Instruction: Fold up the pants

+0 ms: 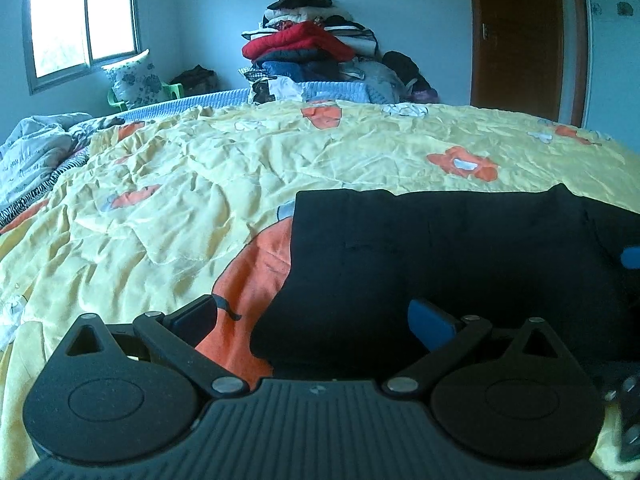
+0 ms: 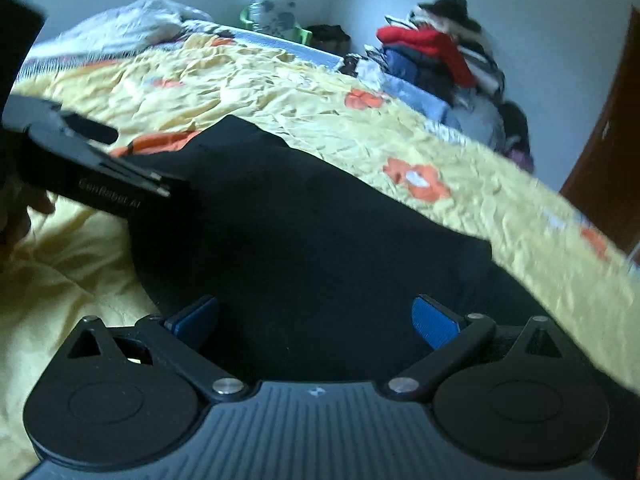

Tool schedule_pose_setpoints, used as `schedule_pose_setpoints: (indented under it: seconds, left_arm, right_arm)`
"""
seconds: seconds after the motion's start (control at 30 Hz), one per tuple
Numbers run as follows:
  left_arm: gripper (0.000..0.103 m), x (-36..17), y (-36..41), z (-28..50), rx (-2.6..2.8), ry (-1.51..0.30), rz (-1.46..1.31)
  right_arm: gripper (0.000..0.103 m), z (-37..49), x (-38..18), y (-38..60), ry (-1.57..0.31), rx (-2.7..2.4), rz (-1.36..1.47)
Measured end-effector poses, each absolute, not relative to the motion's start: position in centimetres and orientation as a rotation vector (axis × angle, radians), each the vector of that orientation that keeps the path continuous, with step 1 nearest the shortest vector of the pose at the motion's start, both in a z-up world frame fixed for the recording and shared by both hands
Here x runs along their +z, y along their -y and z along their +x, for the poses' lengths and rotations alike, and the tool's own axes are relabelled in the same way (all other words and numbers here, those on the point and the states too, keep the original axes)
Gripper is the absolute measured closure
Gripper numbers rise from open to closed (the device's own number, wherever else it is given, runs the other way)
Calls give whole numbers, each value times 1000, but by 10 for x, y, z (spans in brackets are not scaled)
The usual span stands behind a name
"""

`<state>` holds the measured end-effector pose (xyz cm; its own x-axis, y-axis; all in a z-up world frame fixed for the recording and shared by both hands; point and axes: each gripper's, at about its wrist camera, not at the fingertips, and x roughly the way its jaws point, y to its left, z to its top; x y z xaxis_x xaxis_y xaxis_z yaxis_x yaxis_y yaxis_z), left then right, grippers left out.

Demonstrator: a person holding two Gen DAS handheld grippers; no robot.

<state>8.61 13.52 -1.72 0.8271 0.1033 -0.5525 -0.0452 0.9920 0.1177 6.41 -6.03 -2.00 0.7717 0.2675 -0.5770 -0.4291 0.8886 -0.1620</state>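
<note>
Black pants (image 1: 440, 256) lie folded flat on the yellow flowered bedspread (image 1: 200, 184). My left gripper (image 1: 312, 320) is open and empty, low over the pants' near left edge. My right gripper (image 2: 316, 320) is open and empty above the pants (image 2: 304, 220), which fill the middle of the right wrist view. The left gripper's body (image 2: 92, 172) shows at the left of the right wrist view. A blue pad of the right gripper (image 1: 632, 258) shows at the right edge of the left wrist view.
A tall pile of clothes (image 1: 316, 40) stands beyond the bed's far edge. A crumpled white quilt (image 1: 32, 156) lies at the bed's left. A brown door (image 1: 520, 36) is at the right, a window (image 1: 80, 16) at the left.
</note>
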Motion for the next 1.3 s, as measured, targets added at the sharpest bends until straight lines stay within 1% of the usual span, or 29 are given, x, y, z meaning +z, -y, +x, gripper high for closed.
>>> schedule_pose_setpoints:
  seconds: [0.07,0.2,0.33,0.5,0.57,0.67,0.7,0.73,0.83,0.9,1.03,1.3]
  left_arm:
    - [0,-14,-135,85,89,-584,109]
    - [0,6,-128,79,101,-498,126]
    - [0,22,-108,90,-36,-506,79]
    - [0,25,-46,112,-262,-572,52]
    - [0,23,-15,119,-345,-582,48]
    - [0,16,30,125,-415,-578,98]
    - [0,13,42,126,-421,-576,122]
    - [0,9,55,127,-427,-574,148]
    - [0,-3,79,132,-420,-589,205]
    - [0,-11,88,138,-403,-604,229]
    - [0,-25,96,148,-327,-660,281]
    - [0,-26,85,181,-304,-788,109]
  right_arm:
    - [0,60,-13,68,-538,375,-282]
    - [0,53,7,107,-465,326,-233]
    - [0,66,11,176,-519,229,-97]
    - [0,65,1,252,-561,1,51]
    - [0,66,-7,275,-629,-79,98]
    - [0,79,-22,297,-812,-203,135]
    - [0,86,-26,302,-865,-211,151]
    - [0,87,-28,304,-869,-190,157]
    - [0,75,-26,313,-736,-95,195]
    - [0,78,-28,315,-718,-23,220]
    - [0,90,-38,305,-754,-50,80]
    - [0,109,-38,311,-782,-46,65]
